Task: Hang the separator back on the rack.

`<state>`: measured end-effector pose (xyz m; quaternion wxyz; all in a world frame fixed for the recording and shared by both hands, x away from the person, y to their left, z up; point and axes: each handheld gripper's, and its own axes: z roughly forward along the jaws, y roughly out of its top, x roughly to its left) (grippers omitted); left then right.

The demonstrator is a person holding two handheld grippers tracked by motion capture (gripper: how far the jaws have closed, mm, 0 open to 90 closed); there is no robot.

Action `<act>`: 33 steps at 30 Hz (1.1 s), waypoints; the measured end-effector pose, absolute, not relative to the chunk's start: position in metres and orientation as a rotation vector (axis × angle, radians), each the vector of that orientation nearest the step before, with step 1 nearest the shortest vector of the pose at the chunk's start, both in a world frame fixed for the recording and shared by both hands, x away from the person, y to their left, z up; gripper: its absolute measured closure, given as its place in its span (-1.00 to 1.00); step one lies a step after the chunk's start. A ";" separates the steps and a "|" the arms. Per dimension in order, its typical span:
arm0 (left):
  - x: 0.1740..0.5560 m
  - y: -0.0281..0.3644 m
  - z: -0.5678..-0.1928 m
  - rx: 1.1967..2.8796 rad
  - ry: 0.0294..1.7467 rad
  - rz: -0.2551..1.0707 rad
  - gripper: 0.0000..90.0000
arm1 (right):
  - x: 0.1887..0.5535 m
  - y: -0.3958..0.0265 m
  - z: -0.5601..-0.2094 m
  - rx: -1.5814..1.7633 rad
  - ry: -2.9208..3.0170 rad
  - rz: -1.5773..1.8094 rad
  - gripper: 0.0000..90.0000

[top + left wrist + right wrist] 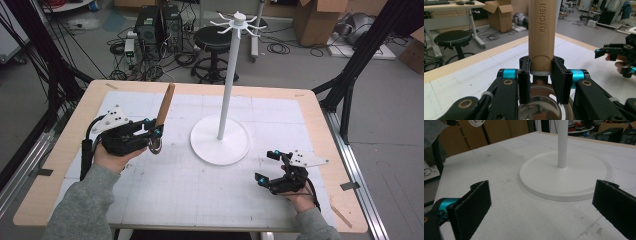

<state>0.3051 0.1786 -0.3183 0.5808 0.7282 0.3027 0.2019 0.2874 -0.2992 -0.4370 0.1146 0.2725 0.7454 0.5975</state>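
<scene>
grey sleeve [82, 205] at near edge; left gripper [156, 132] clamped on wooden-handled ladle [164, 107], pads on handle base just above steel bowl, handle tilted up and away over white mat [165, 190]; right gripper [265, 166] with jaws wide apart, holding nothing, near base of white stand [220, 140].

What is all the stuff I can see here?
Utensil: 1, wooden handle and metal end, upright in left gripper.
Stand: 1, white, pole with hooks on top, table middle.
Mat: 1, white with a grid, on the table.
Table: 1, light wood.
Stool: 1, black, floor behind the table.
Boxes: several, brown cardboard, floor at back right.
Left gripper: 1, black, shut on utensil.
Right gripper: 1, black, open, low over mat.
</scene>
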 end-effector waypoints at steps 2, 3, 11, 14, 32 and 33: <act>0.306 0.176 -0.316 1.707 0.703 0.471 0.54 | 0.287 -0.299 -0.437 0.801 2.186 1.751 -0.97; 0.306 0.174 -0.315 1.705 0.702 0.478 0.54 | 0.287 -0.299 -0.437 0.800 2.186 1.752 -0.97; 0.308 0.163 -0.304 1.703 0.674 0.476 0.55 | 0.287 -0.300 -0.437 0.790 2.181 1.752 -0.97; 0.309 0.160 -0.299 1.708 0.660 0.475 0.54 | 0.287 -0.300 -0.437 0.794 2.181 1.755 -0.97; 0.312 0.151 -0.276 1.705 0.611 0.469 0.54 | 0.287 -0.300 -0.436 0.795 2.175 1.761 -0.97; 0.313 0.151 -0.275 1.703 0.612 0.468 0.54 | 0.287 -0.300 -0.436 0.795 2.175 1.761 -0.97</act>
